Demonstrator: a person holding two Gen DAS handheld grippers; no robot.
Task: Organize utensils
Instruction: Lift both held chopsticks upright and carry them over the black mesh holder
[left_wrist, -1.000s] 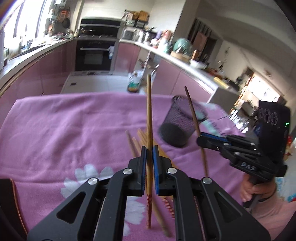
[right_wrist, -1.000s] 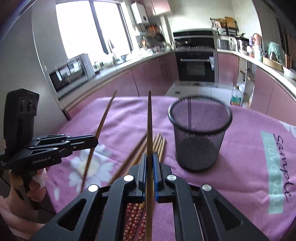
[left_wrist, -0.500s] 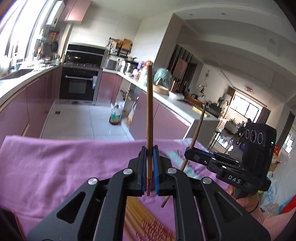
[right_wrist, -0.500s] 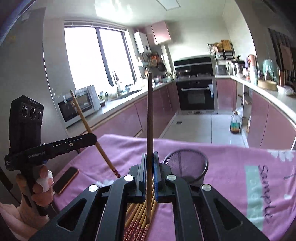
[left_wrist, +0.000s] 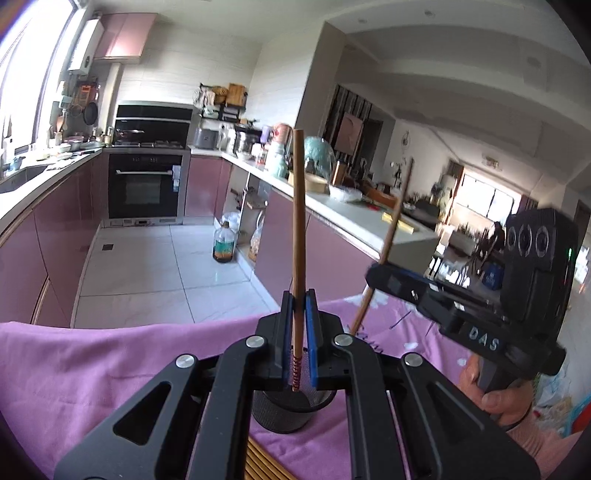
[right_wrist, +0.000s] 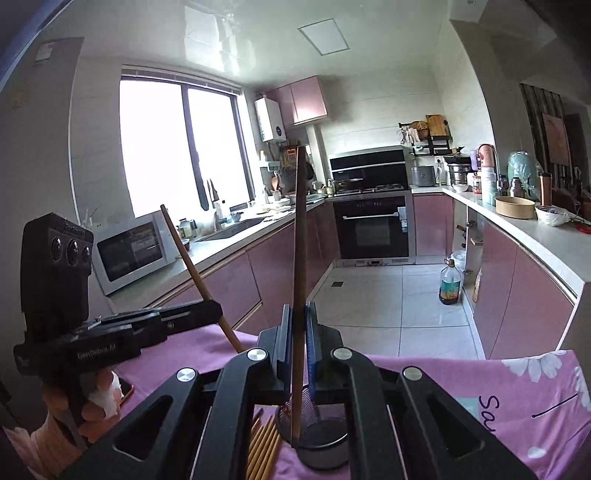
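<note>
Left wrist: chopstick (left_wrist: 298, 236) raised, cup (left_wrist: 284, 413) beneath.

A home kitchen: pink cabinets (right_wrist: 517, 280), a built-in oven (right_wrist: 373, 229), a microwave (right_wrist: 133, 251) and cluttered countertops (left_wrist: 354, 214).

Mesh cup (left_wrist: 284, 413) mouth open below, loose chopsticks (right_wrist: 264, 448) just beside, cloth (left_wrist: 92, 369) bare leftward
</note>
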